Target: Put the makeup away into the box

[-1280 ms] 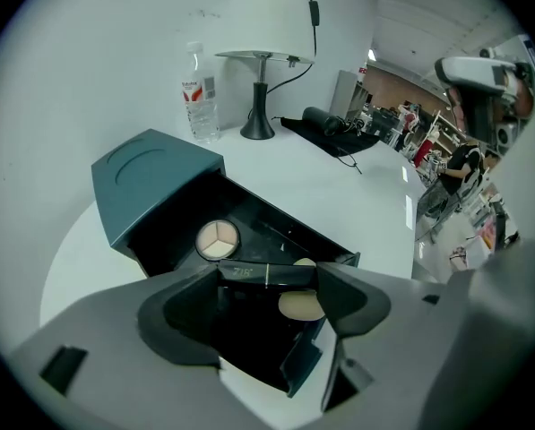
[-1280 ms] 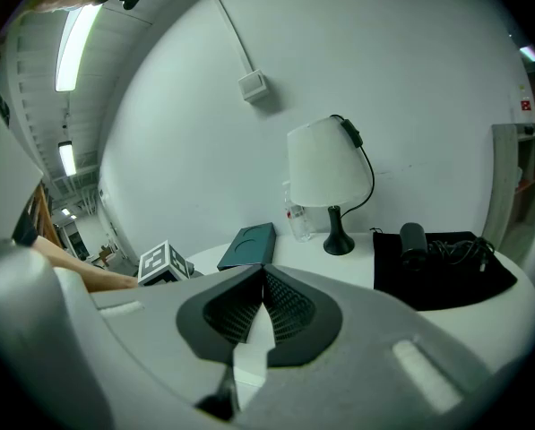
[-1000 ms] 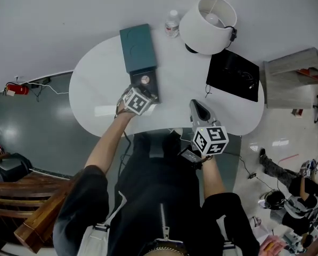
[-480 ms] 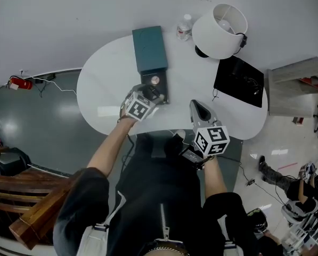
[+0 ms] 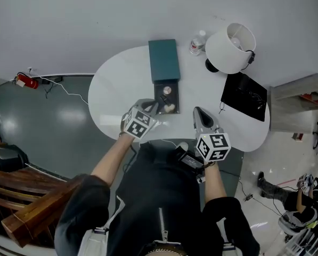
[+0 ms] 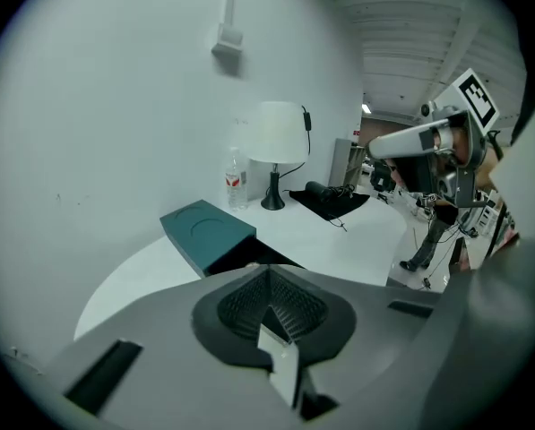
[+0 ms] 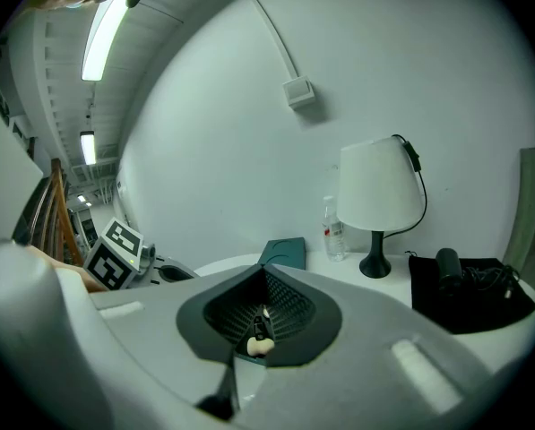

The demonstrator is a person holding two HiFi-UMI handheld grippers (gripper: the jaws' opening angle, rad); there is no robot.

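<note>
there, on the white table (image 5: 121,84), a teal box (image 5: 164,60) is seen with its dark drawer (image 5: 174,85) pulled out, makeup (image 5: 170,108) lying inside; a lamp (image 5: 230,47), bottle (image 5: 197,42) and black cloth (image 5: 244,96) are set far right; the left gripper (image 5: 149,107) is held just beside the drawer, the right gripper (image 5: 200,112) nearby to the right; both jaws are closed to a slit, nothing gripped

White lamp (image 5: 230,47), water bottle (image 5: 197,42) and perhaps a black mat (image 5: 244,96) stand on the table (image 5: 121,84).
</note>
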